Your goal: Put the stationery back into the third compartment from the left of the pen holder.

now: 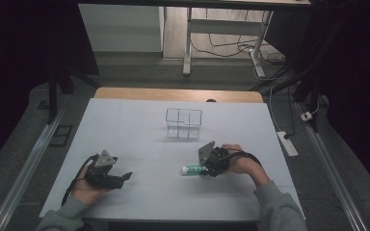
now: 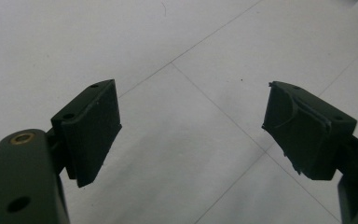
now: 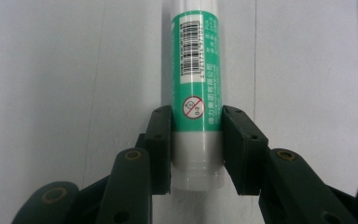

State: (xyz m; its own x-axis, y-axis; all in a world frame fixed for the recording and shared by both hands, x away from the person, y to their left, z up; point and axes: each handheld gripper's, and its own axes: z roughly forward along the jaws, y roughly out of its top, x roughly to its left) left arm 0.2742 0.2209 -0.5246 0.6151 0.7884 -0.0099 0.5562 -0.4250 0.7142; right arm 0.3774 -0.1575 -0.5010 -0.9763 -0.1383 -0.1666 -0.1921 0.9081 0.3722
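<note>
1. Glue stick (image 3: 197,93) lies flat on the white tabletop (image 1: 139,125), near side, right of centre; its long axis runs straight out from the right hand-held gripper (image 3: 196,144), in line with the jaws.
2. Right hand-held gripper's pads clamp the stick's white end; the green barrel sticks out beyond them.
3. Left hand-held gripper (image 2: 191,130) spread wide, holding nothing, well apart to the left.
4. Stick: smooth plastic cylinder with a barcode label. Wire basket (image 1: 184,123) stands farther back, clear compartments.

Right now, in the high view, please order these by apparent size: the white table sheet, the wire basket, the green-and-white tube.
1. white table sheet
2. wire basket
3. green-and-white tube, partly hidden by the right gripper that clamps it
</note>
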